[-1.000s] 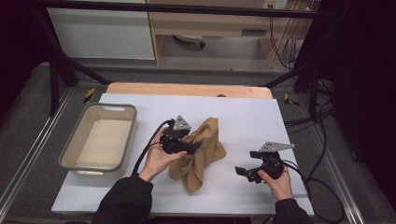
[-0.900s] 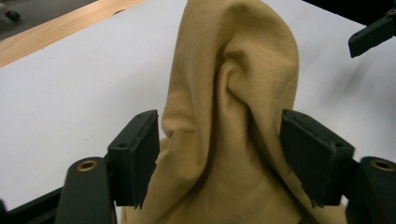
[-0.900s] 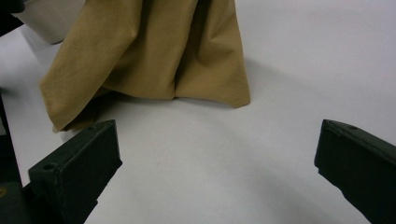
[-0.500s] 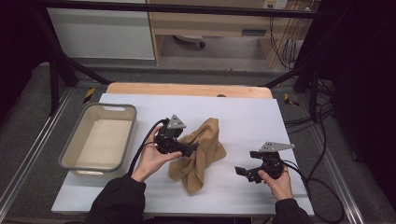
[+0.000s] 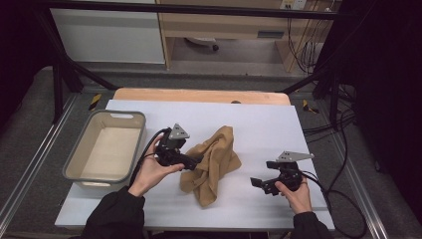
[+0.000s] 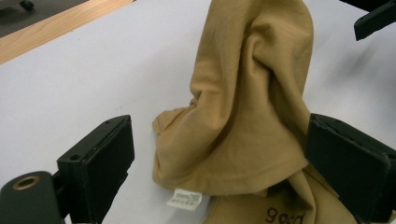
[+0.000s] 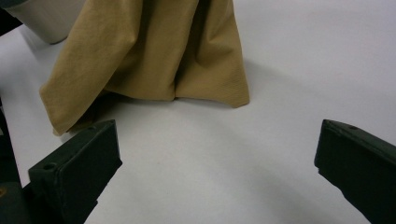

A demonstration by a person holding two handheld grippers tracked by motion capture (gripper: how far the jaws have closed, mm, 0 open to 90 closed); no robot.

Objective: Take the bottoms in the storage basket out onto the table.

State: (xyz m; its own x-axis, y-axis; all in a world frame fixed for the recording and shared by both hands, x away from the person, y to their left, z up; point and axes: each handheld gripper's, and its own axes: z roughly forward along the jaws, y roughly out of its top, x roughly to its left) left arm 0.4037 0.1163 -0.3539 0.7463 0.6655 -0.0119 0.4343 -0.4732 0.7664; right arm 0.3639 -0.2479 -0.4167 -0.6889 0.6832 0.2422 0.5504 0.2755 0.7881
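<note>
One tan cloth [image 6: 247, 116] between the parted jaws of the left claw [image 6: 217, 163], just opened, pads off it

Left gripper [image 5: 195, 163] newly open, cloth [image 5: 214, 162] released

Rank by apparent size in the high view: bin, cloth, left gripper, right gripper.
1. Bin, largest.
2. Cloth, crumpled, somewhat smaller.
3. Left gripper and right gripper: look about alike, so no ranking between them.

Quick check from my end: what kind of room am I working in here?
Probably a lab or workshop test station: a black metal frame surrounds the white table, loose cables trail over grey carpet, cabinets behind.
</note>
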